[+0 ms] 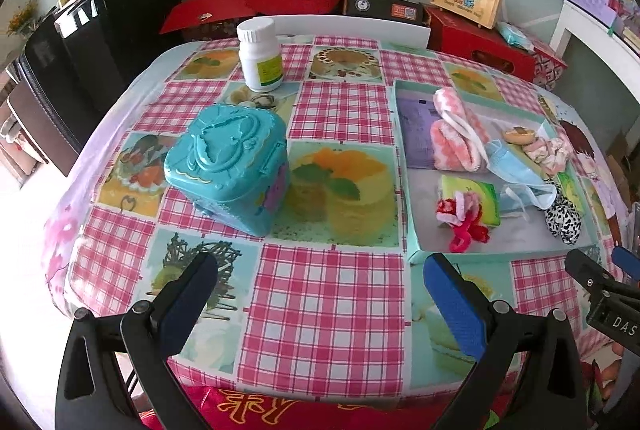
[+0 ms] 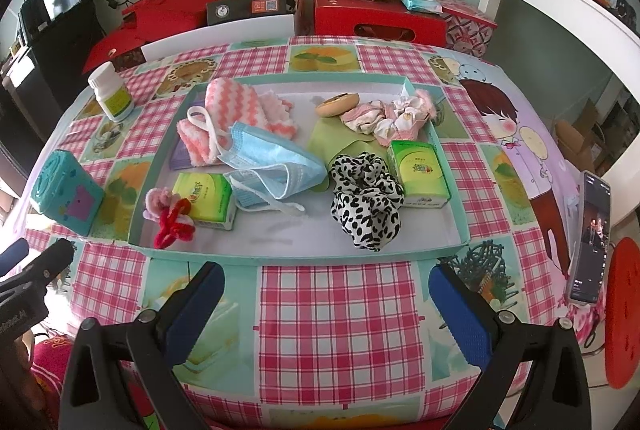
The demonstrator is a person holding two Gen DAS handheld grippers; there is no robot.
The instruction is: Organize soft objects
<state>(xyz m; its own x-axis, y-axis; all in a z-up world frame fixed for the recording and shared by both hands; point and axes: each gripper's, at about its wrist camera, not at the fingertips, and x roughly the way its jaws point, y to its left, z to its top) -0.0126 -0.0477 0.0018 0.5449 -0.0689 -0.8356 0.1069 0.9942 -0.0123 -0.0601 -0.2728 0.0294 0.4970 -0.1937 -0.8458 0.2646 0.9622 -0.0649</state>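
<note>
tablecloth point(image 2: 332, 310): glossy plastic under me
mask point(image 2: 276, 165): pleated matt fabric
my pads point(image 2: 464, 314): dimpled blue rubber

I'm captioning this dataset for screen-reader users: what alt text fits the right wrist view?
The open right hand-held gripper hovers over a pink checked tablecloth, facing a shallow teal cardboard tray of soft items: blue face masks, a black-and-white spotted scrunchie, a pink-and-white knitted cloth and two green tissue packs.

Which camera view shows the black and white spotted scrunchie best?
The right wrist view: the spotted scrunchie lies whole and near the middle of the tray. The left wrist view shows the scrunchie small and distorted at the right edge.
</note>
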